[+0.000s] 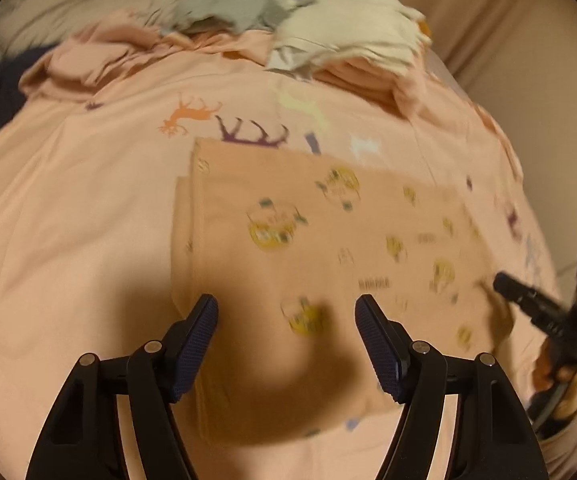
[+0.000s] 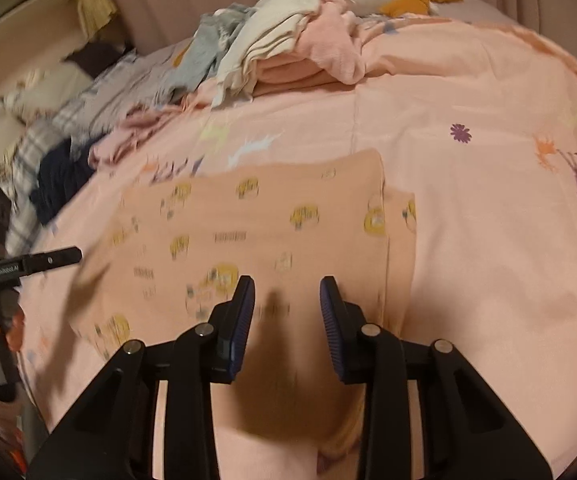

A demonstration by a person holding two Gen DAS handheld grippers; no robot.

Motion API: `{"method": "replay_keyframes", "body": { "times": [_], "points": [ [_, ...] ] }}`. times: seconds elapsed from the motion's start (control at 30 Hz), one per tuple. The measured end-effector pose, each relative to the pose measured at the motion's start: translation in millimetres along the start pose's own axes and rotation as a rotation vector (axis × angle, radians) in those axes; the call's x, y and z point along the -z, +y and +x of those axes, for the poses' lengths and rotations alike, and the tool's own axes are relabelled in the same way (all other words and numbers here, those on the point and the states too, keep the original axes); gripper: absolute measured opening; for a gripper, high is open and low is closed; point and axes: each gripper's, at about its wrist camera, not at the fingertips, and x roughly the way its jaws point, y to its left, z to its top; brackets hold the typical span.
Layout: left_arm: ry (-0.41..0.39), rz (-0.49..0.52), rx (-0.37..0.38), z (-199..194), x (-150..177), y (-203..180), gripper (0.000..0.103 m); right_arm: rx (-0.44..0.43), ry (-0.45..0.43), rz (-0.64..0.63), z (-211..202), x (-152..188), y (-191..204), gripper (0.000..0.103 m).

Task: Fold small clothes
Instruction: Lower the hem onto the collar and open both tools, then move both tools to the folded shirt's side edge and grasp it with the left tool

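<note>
The peach garment (image 1: 328,240), printed with small yellow motifs, lies flat in the centre of both wrist views, spread on the bed (image 1: 68,220) just ahead of both grippers. One edge is already doubled over: a narrower layer shows along its left side in the left wrist view and along its right side in the right wrist view, so a first fold appears to be in place.

The left gripper (image 1: 286,308) hovers above the cloth with its jaws wide and nothing between them. The right gripper (image 2: 287,292) hangs over the near part of the cloth with its jaws narrower but apart, and empty as well. Both point steeply down at the fabric, probably to line up a fresh pinch on an edge for the next fold. Each gripper shows at the edge of the other's view, flanking the garment.

The bed carries a pink sheet with deer and flower prints. At the top of both frames sits a heap of unfolded clothes (image 2: 288,40), cream, grey, pink and mustard; darker navy and plaid pieces (image 2: 48,160) lie at the left of the right wrist view. Beige walls close the background, blurred.
</note>
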Motion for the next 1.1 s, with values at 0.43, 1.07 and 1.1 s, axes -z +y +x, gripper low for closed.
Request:
{"method": "replay_keyframes", "body": {
  "times": [0.43, 1.07, 1.1],
  "points": [
    [0.05, 0.002, -0.003, 1, 53, 9, 0.072, 0.097, 0.034, -0.087, -5, 69, 11, 0.033],
    [0.037, -0.366, 0.223, 0, 36, 79, 0.073, -0.065, -0.031, -0.091, -24, 56, 47, 0.046],
    [0.033, -0.382, 0.239, 3, 32, 82, 0.073, -0.069, -0.03, -0.089, -23, 56, 47, 0.046]
  ]
}}
